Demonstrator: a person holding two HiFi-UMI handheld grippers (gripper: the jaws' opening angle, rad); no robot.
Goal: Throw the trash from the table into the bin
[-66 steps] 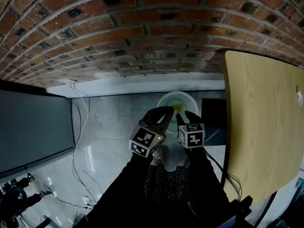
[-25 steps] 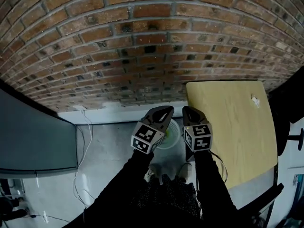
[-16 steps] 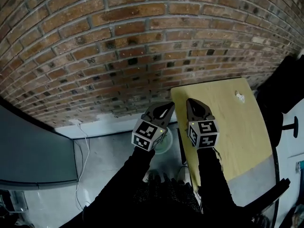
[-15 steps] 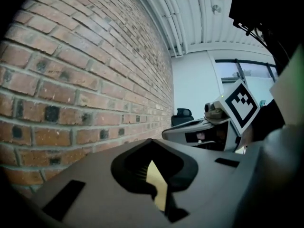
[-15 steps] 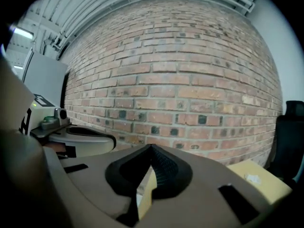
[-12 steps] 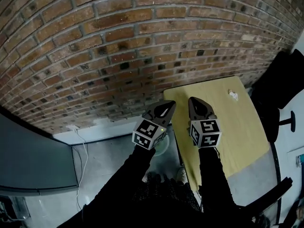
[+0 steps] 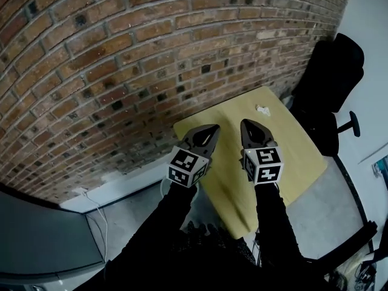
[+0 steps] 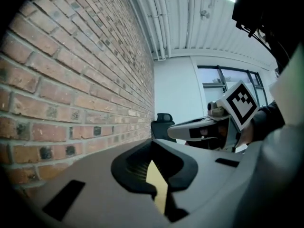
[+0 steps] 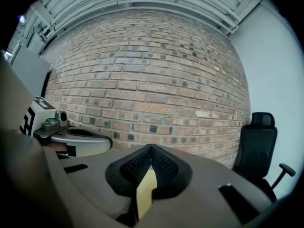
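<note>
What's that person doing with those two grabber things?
A person holds a left tool and a right tool, both shut and empty, over a wooden table. A small white scrap of trash lies at the table's far end, near a black chair. It is not picked up yet.

The brick wall [image 7: 121,53] is red-brown, the table [image 7: 297,147] pale yellow, the chair [image 7: 330,71] black, the scrap [image 7: 262,109] white.
</note>
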